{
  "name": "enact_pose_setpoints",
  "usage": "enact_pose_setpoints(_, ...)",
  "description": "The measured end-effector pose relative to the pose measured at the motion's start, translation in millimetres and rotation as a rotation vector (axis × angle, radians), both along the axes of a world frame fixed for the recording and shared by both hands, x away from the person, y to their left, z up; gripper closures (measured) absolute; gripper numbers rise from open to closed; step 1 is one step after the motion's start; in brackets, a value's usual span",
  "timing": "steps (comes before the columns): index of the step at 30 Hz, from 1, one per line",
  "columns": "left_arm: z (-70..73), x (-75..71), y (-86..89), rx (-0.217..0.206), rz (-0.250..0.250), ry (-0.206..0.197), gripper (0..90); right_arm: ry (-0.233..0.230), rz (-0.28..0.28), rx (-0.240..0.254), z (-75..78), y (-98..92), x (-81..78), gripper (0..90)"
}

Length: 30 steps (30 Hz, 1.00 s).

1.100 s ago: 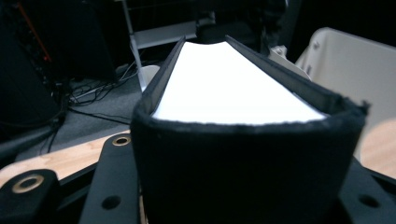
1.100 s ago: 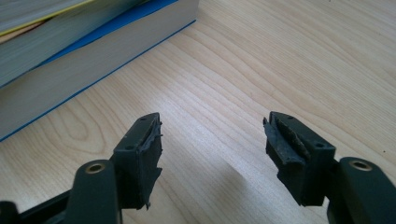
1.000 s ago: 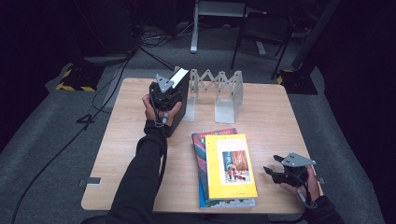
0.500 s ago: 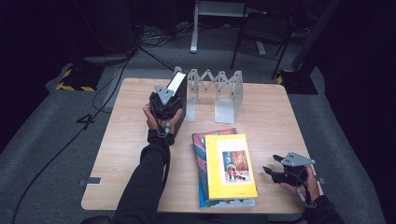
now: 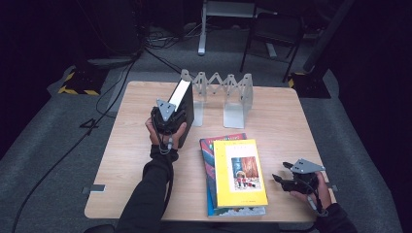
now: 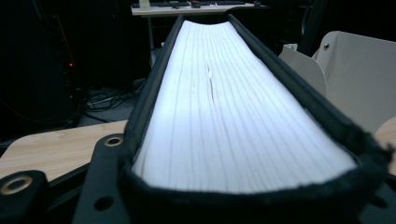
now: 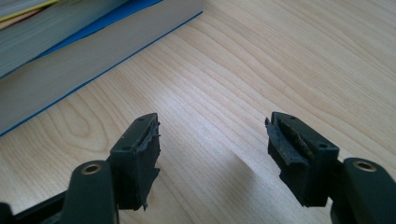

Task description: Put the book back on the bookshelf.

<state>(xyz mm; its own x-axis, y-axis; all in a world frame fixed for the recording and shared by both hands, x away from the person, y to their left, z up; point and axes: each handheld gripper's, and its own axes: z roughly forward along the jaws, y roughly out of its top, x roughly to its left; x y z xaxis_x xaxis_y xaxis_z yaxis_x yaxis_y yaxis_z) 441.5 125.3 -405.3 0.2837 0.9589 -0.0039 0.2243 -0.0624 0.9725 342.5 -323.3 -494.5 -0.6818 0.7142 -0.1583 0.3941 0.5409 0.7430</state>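
Books are what we are sorting here, and the landmark for everything is the grey folding book rack (image 5: 228, 94) at the far side of the worktop (image 5: 121, 160). One black hardcover (image 5: 182, 111) stands on edge at the rack's left end, just beside its outermost panel, with the white page block facing up. Our left tool (image 5: 167, 119) straddles the near end of that book, its jaws having just eased a little wider; in the left gripper view the page block (image 6: 233, 102) runs away between the jaws, and we cannot tell whether the pads bear on the covers or have let go. We judge this book to be as good as placed, with only the release and withdrawal left. On the near side of the rack lies a stack of two more books, a yellow one (image 5: 239, 172) on top of a blue-edged one (image 5: 210, 160), both flat and untouched, so most of the job remains. Our right tool (image 5: 286, 180) rests to the right of that stack, well apart from the rack, its jaws spread with nothing but bare wood between them. The yellow cover shows a picture and a title line, but the lettering is too small to read.
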Motion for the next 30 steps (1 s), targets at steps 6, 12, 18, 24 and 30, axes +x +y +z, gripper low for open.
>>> enact_pose_setpoints(6,-15.2,-1.7,-1.6,-0.006,0.008,0.046,46.6,-0.007,-0.009,-0.007,1.0,-1.9,0.4,32.6)
enact_pose_setpoints(12,-36.6,-5.4,2.8,-0.054,-0.007,0.102,45.0,-0.009,-0.028,0.005,1.3,-4.7,1.3,31.4)
enact_pose_setpoints(18,-61.7,-10.4,5.8,-0.041,-0.019,0.161,43.7,-0.007,-0.037,0.032,3.2,-8.4,2.1,30.6)
enact_pose_setpoints(24,-85.0,-8.9,4.8,-0.064,-0.014,0.239,45.7,-0.004,-0.036,0.023,2.7,-8.4,2.0,30.5)
enact_pose_setpoints(30,-86.9,-5.0,-3.0,-0.01,0.018,0.233,50.1,0.001,-0.028,0.015,1.7,-7.2,2.2,30.6)
